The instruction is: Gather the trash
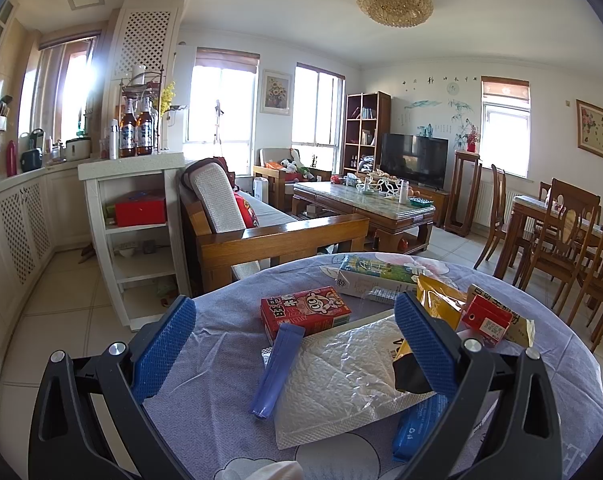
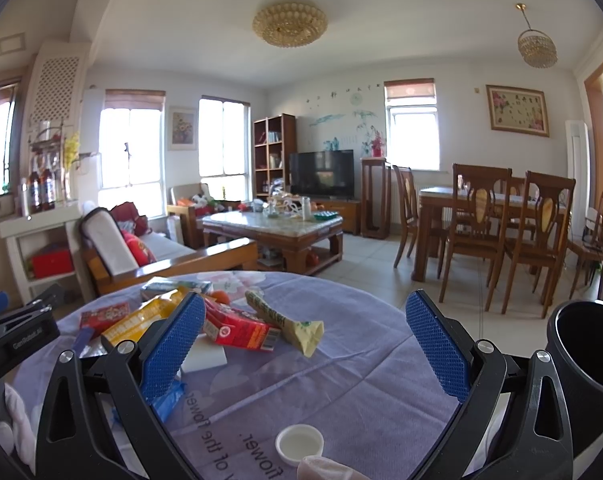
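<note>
Trash lies on a round table with a lilac cloth point(image 1: 221, 360). In the left wrist view my left gripper point(image 1: 295, 344) is open over a white bubble mailer point(image 1: 341, 380), a blue wrapper point(image 1: 277, 368) and a red drink carton point(image 1: 305, 314). A white-green carton point(image 1: 377, 274), a yellow bag point(image 1: 437, 300) and a small red box point(image 1: 487, 320) lie beyond. In the right wrist view my right gripper point(image 2: 305, 344) is open and empty above the cloth point(image 2: 341, 380). A red carton point(image 2: 241, 326), a yellow bag point(image 2: 145, 318) and a green-yellow wrapper point(image 2: 289, 320) lie ahead left.
A black bin point(image 2: 585, 368) stands at the table's right edge. A small white cup point(image 2: 300, 444) sits near me. My left gripper's body point(image 2: 17, 340) shows at the left. Wooden sofa point(image 1: 277, 236), coffee table point(image 2: 273, 228) and dining chairs point(image 2: 533, 236) stand beyond.
</note>
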Demonstrator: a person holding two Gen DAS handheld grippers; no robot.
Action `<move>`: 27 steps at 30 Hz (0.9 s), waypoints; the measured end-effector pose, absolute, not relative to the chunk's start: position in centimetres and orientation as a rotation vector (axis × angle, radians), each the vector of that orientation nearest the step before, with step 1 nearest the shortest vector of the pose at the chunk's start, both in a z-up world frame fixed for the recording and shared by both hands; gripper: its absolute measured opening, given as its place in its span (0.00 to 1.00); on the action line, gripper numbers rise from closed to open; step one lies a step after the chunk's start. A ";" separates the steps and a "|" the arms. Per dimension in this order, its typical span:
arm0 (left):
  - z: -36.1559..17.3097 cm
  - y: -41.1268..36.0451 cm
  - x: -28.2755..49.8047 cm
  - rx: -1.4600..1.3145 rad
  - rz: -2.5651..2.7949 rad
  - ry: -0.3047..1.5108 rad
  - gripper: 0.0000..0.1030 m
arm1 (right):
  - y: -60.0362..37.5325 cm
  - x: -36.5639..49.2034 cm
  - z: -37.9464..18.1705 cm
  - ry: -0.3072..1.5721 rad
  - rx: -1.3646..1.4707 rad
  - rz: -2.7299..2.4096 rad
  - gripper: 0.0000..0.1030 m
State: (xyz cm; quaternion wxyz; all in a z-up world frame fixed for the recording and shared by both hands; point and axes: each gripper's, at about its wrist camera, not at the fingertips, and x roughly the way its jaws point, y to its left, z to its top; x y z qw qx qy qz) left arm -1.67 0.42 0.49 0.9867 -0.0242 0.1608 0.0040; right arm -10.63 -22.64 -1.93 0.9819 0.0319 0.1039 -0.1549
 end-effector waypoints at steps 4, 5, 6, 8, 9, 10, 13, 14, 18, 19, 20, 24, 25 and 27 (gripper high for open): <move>0.3 0.6 -2.6 -0.054 0.007 0.325 0.95 | -22.8 -10.7 -2.1 0.210 0.066 -0.313 0.96; 0.2 0.6 -2.5 -0.057 0.006 0.328 0.95 | -22.8 -10.7 -2.1 0.211 0.067 -0.314 0.96; 0.1 0.6 -2.3 -0.063 0.001 0.334 0.95 | -22.8 -10.8 -2.2 0.212 0.068 -0.314 0.96; -0.2 0.7 -1.7 -0.077 -0.022 0.355 0.95 | -22.9 -10.7 -2.4 0.221 0.070 -0.309 0.96; -0.4 0.9 -1.3 -0.090 -0.055 0.375 0.95 | -22.9 -10.5 -2.4 0.229 0.074 -0.288 0.96; -0.6 1.2 -1.0 -0.096 -0.091 0.393 0.95 | -23.0 -10.5 -2.5 0.240 0.074 -0.255 0.96; -0.8 0.9 -0.5 -0.076 -0.178 0.490 0.95 | -23.2 -10.0 -2.7 0.297 0.060 -0.178 0.96; -0.8 0.8 -0.3 -0.053 -0.202 0.524 0.95 | -23.4 -9.7 -2.8 0.318 0.060 -0.157 0.96; -0.6 0.0 -0.1 -0.030 -0.351 0.583 0.95 | -24.6 -8.9 -3.2 0.392 0.090 -0.088 0.96; -0.4 -0.2 0.1 -0.015 -0.386 0.611 0.95 | -24.9 -8.6 -3.3 0.410 0.094 -0.078 0.96; -0.3 -0.6 0.3 -0.008 -0.418 0.623 0.95 | -25.1 -8.5 -3.5 0.429 0.095 -0.074 0.96; -0.1 -3.5 2.0 0.081 -0.467 0.688 0.95 | -26.1 -7.7 -3.5 0.479 0.103 -0.076 0.96; -0.2 -4.3 2.5 0.112 -0.464 0.708 0.95 | -26.4 -7.8 -3.5 0.484 0.113 -0.071 0.96; -0.7 -5.7 3.8 0.169 -0.450 0.756 0.95 | -27.3 -7.5 -3.4 0.499 0.131 -0.058 0.96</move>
